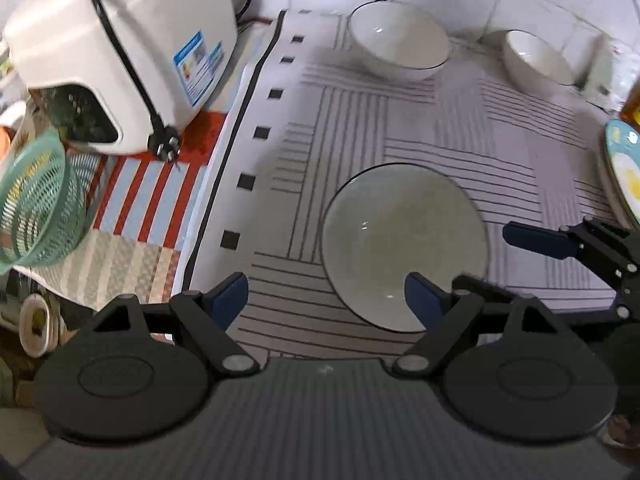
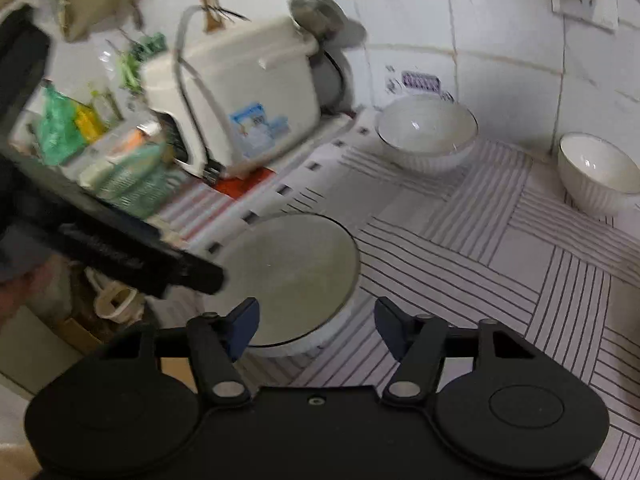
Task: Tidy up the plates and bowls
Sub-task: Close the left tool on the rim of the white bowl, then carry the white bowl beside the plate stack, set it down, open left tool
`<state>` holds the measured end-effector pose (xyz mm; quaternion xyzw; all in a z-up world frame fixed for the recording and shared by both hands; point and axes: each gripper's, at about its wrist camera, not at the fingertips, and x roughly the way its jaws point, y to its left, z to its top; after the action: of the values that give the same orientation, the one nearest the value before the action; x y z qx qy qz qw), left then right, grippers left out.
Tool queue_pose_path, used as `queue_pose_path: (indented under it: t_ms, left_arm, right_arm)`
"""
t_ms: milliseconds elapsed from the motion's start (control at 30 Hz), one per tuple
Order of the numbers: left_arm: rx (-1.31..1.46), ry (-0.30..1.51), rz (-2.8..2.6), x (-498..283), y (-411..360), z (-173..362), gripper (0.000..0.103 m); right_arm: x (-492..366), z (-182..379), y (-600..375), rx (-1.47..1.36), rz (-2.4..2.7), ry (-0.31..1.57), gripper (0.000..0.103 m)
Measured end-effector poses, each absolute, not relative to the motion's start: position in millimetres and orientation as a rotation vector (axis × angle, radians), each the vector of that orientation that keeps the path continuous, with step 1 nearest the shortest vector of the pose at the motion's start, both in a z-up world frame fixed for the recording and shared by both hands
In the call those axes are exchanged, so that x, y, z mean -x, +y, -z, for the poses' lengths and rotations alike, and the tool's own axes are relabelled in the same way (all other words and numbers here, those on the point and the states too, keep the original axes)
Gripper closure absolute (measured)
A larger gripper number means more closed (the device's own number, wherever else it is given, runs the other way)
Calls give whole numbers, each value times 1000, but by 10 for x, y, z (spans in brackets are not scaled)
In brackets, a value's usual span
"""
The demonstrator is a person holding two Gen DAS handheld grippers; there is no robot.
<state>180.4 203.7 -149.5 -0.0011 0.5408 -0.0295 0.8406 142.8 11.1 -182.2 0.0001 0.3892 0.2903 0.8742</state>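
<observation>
Left wrist view: my left gripper [image 1: 326,296], fingers spread wide and holding nothing, hangs over the striped white cloth [image 1: 460,152]. The large shallow white bowl with a thin dark rim [image 1: 404,248] sits on the cloth straight ahead, its near edge behind my right-hand blue pad [image 1: 424,300]. Two more white ceramic bowls stand by the tiled wall: a wide one [image 1: 400,40] and a smaller one [image 1: 536,58] to its right, apart from each other. A blue-rimmed plate with yellow pattern [image 1: 622,168] shows at the right edge. My right gripper [image 1: 560,240] enters from the right, near the large bowl. Left of the cloth: cream plastic appliance with black cord [image 1: 120,48], green mesh basket [image 1: 36,208].

Right wrist view: my right gripper [image 2: 316,326], fingers also wide apart and empty, sits just above the near rim of the same large shallow bowl [image 2: 288,276]. Wide bowl [image 2: 428,132] and smaller bowl [image 2: 600,172] stand at the wall. My left gripper [image 2: 120,248], blurred, crosses the left side, its fingertips hidden here. Cream appliance [image 2: 248,108] behind it
</observation>
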Motion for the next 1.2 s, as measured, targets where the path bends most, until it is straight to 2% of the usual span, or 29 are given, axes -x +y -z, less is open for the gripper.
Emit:
queue_pose_path:
  t_ms: [33,100,200,267,333,367,400,500,567,933,1200]
  left_arm:
    - [9,1146,61,-1819,2051,1518,18]
    - [25,1142,65,-1841,2072,1557,21]
    - [51,1132,64,-1864,2066,1624,35]
    - [52,1141,73,-1873,2024,1678,45]
    - [57,1145,69,-1869,1993,1710,51]
    - [63,1147,55,-1869,1985,1719,63]
    - [68,1147,29,-1871,1987,1723,70]
    - [110,1164,-21,-1878,2020,1750,81]
    - [173,1187,-19,-1868,2057,1783,94]
    - [137,1202,-25,-1855,1851,1664,97]
    - [80,1203,49,-1848,1548,1425,96]
  right_arm:
    - [-1451,1861,139,18,-587,821,48]
    - [-1476,1911,165,34,-558,832,50]
    - [-1481,1919,118,-21,-551,847,59]
    - [-1489,1921,77,-68,-538,855,72]
    - [-1516,1936,58,-117,-529,871,80]
    - [-1518,1941,47,-138,-526,881,81]
    - [-1514,1944,44,-144,-521,885,81]
    - [-1506,1959,75,-131,-506,883,83]
    - [-1507,1983,64,-162,-494,894,83]
    - [-1514,2049,-17,-300,-405,999,86]
    - [-1439,1785,-303,-322,-375,954,86]
